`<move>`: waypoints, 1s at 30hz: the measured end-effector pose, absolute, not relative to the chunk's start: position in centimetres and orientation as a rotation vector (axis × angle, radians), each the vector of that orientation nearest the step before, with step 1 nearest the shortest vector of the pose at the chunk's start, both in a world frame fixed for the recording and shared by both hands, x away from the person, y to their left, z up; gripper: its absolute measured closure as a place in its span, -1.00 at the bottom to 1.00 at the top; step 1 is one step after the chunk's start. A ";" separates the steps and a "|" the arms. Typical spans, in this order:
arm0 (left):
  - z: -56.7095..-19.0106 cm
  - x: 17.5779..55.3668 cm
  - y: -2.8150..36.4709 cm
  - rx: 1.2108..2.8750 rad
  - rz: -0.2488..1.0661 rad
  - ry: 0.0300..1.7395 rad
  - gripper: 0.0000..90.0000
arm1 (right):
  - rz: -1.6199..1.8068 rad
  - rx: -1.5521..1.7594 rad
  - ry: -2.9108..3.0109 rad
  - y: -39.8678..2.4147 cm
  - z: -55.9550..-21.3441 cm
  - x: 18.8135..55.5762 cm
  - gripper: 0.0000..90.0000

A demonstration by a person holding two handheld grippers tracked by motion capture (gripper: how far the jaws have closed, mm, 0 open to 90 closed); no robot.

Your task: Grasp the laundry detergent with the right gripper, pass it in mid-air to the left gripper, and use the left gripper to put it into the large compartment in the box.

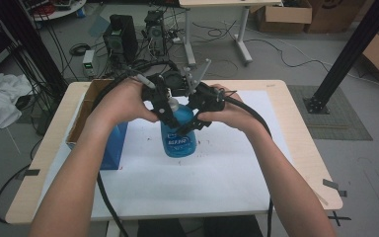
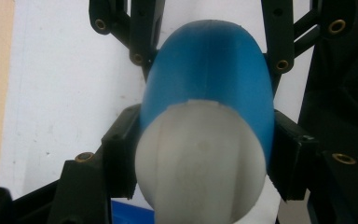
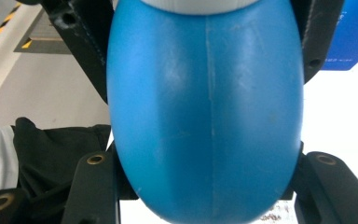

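Note:
A blue plastic bottle (image 1: 179, 137) with a white cap (image 1: 173, 103) stands over the white sheet at the middle of the table, and both grippers hold it. My left gripper (image 1: 165, 106) comes from the upper left. In the left gripper view the cap (image 2: 200, 168) and the blue shoulder (image 2: 209, 74) sit between its jaws, and my left gripper (image 2: 205, 158) presses on both sides. My right gripper (image 1: 195, 120) comes from the right. It is shut on the blue body (image 3: 205, 112), which bulges between the jaws of my right gripper (image 3: 207, 158).
An open cardboard box (image 1: 85, 106) stands at the table's left side with a blue carton (image 1: 113, 148) against it. A white sheet (image 1: 202, 182) covers the table's middle. Cables trail from both grippers. Strips of black tape (image 1: 333, 184) lie near the right edge.

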State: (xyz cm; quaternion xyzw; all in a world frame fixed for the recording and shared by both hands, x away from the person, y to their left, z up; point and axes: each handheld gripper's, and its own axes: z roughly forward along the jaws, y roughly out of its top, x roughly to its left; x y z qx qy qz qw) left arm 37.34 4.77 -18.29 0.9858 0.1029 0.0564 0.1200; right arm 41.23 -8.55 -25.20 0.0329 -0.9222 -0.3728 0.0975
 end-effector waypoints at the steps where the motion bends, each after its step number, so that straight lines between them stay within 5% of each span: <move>1: -18.3 37.3 4.8 2.881 0.163 0.300 -0.14 | -1.110 0.096 -2.721 -8.5 -25.2 41.3 -0.03; 4: -18.0 37.4 4.8 2.898 0.167 0.302 -0.14 | -1.125 0.104 -2.732 -8.4 -25.3 41.4 -0.06; 9: -17.5 37.4 4.9 2.905 0.156 0.338 -0.14 | -1.190 0.046 -2.736 -8.7 -25.2 41.5 -0.48; 12: -17.0 37.6 5.2 2.909 0.137 0.394 -0.14 | -1.148 0.026 -2.793 -9.1 -25.3 41.8 -0.57; 22: -14.2 39.1 7.5 2.921 0.175 0.816 -0.14 | -0.941 -0.031 -2.946 -12.0 -25.6 42.1 -0.50; 30: -11.3 40.7 12.1 2.747 0.221 1.304 -0.14 | -0.597 -0.173 -3.137 -15.4 -26.3 42.9 -0.47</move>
